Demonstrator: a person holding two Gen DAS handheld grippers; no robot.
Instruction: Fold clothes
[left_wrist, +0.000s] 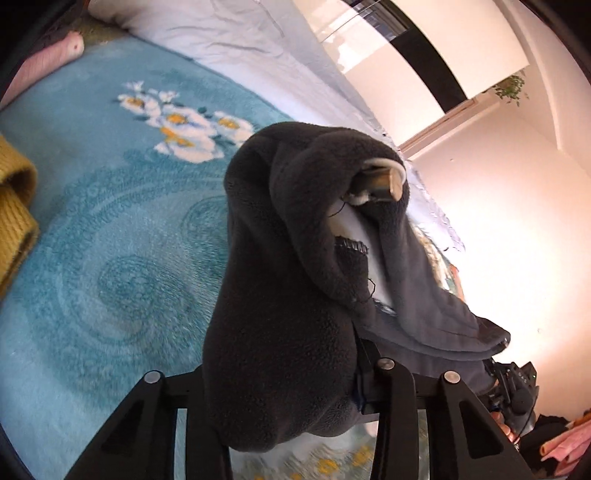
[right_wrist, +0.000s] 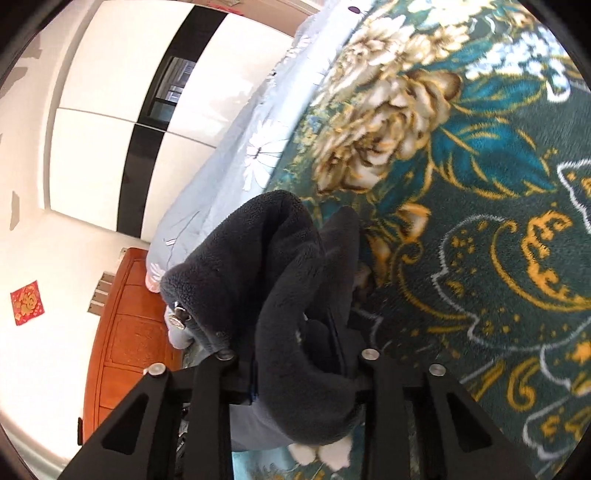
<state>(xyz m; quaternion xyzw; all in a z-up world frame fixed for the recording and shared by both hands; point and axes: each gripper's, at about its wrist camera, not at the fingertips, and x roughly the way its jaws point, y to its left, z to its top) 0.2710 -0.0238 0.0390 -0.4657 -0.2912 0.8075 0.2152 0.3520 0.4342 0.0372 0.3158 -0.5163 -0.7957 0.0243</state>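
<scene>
Both hands hold one dark fleece garment lifted clear of the blue floral blanket. Left gripper: fingers clamped on a thick bunch of fleece that drapes over them and hides the tips. Right gripper: likewise pinched on a fold near a metal snap button (pads themselves hidden). To do this well: keep both pinches firm, spread the hands apart until the cloth hangs flat, then lower it evenly onto the blanket.
</scene>
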